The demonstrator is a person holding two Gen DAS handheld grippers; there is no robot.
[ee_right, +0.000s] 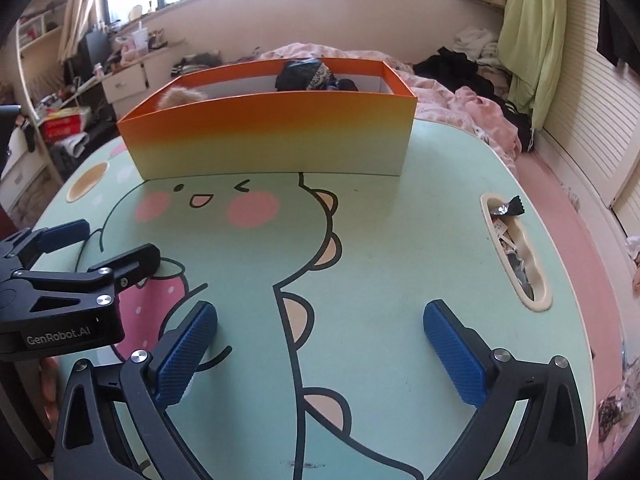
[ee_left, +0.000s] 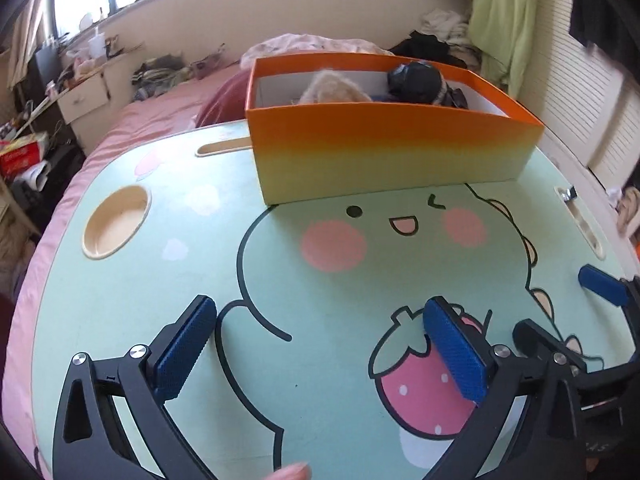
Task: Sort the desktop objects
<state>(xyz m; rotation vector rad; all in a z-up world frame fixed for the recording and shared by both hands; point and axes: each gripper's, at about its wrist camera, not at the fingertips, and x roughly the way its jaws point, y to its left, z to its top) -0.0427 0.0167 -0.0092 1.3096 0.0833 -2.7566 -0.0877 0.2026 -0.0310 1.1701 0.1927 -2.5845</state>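
Observation:
An orange-to-yellow cardboard box (ee_left: 384, 148) stands at the far side of a green lap table (ee_left: 132, 292) printed with a cartoon dinosaur. Over its rim show a fuzzy beige thing (ee_left: 332, 88) and a dark bundle of cloth (ee_left: 416, 80). My left gripper (ee_left: 320, 320) hovers open over the printed strawberry, nothing between its blue pads (ee_left: 184, 348). My right gripper (ee_right: 320, 320) is open too, over bare tabletop (ee_right: 400, 240), with nothing in it. The two grippers sit side by side: the right gripper (ee_left: 560, 312) shows at the left wrist view's edge, the left gripper (ee_right: 120, 240) in the right wrist view.
The table has a round cup recess (ee_left: 116, 222) at left, a narrow slot (ee_left: 222, 148) beside the box, and a long side tray (ee_right: 516, 256) holding wrappers. It rests on a pink bed (ee_right: 560, 208) with heaped clothes (ee_right: 472, 64). A fingertip (ee_left: 292, 472) shows at the bottom.

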